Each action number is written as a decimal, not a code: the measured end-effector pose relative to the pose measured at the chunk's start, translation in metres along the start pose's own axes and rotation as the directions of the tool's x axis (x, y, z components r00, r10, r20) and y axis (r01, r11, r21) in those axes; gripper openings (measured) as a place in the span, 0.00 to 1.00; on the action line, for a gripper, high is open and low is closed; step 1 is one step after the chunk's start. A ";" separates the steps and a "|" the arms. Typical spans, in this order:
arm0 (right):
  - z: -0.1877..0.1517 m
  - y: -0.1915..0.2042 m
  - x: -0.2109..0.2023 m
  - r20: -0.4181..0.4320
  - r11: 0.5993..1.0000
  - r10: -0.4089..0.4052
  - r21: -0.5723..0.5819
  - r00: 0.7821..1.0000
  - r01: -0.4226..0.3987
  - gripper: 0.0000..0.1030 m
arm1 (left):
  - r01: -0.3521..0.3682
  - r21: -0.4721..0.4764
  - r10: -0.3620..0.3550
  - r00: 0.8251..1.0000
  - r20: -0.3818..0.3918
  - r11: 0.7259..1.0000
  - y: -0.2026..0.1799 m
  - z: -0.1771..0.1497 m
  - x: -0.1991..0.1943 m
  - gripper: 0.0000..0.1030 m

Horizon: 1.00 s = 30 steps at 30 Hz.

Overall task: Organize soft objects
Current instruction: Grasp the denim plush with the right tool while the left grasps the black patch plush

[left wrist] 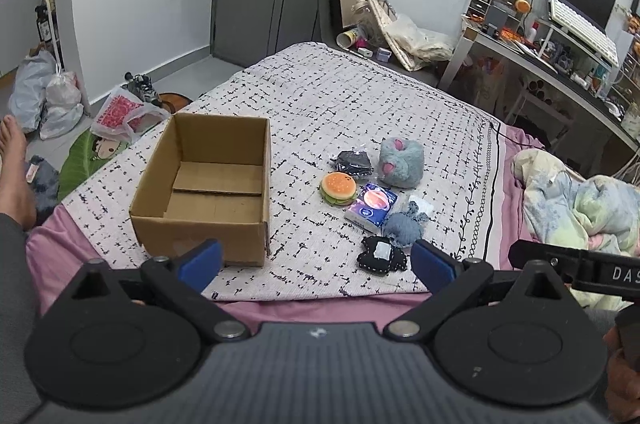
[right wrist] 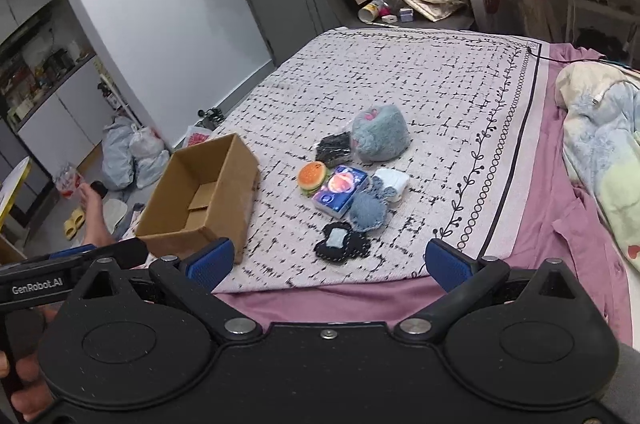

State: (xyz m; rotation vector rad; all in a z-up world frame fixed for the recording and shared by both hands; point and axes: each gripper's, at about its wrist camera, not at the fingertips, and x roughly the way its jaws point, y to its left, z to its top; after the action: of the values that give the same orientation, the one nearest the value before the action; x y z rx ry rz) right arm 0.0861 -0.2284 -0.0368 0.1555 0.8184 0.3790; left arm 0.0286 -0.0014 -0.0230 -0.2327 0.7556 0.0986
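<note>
An open, empty cardboard box [left wrist: 208, 190] [right wrist: 200, 202] sits on the patterned bed cover. To its right lies a cluster of soft things: a plush burger [left wrist: 338, 188] [right wrist: 313, 175], a blue tissue pack [left wrist: 372, 204] [right wrist: 340, 189], a fluffy blue-grey plush [left wrist: 401, 157] [right wrist: 380, 138], a black packet [left wrist: 353, 163] [right wrist: 333, 147], a blue knitted piece [left wrist: 403, 228] [right wrist: 367, 212], a white item [right wrist: 394, 181] and a black stitched patch [left wrist: 382, 255] [right wrist: 341, 244]. My left gripper [left wrist: 317, 264] and right gripper [right wrist: 328, 262] are open and empty, held near the bed's front edge.
A crumpled pastel blanket [left wrist: 576, 200] [right wrist: 604, 152] lies on the right of the bed. A cluttered desk [left wrist: 560, 52] stands at the far right. Bags [left wrist: 44, 96] and a bare foot [left wrist: 14, 164] are on the floor at left.
</note>
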 end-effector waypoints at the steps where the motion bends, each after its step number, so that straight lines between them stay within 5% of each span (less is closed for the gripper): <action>1: 0.001 -0.002 0.003 0.005 1.000 0.004 0.004 1.000 -0.004 1.00 | -0.001 -0.007 0.001 1.000 0.004 1.000 0.000 0.000 0.002 0.97; 15: 0.023 -0.032 0.050 -0.027 0.992 0.067 0.107 0.997 -0.064 0.89 | 0.004 -0.030 -0.004 1.000 -0.013 1.000 -0.014 0.008 0.048 0.89; 30: 0.048 -0.059 0.112 -0.131 0.973 0.102 0.221 0.986 -0.072 0.77 | 0.019 -0.085 -0.029 0.992 -0.121 0.996 -0.021 0.016 0.111 0.78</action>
State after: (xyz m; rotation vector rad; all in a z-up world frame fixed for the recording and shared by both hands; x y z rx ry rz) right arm 0.2065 -0.2384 -0.0973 0.3712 0.9947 0.3867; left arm 0.1230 -0.0177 -0.0846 -0.3296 0.8716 0.0938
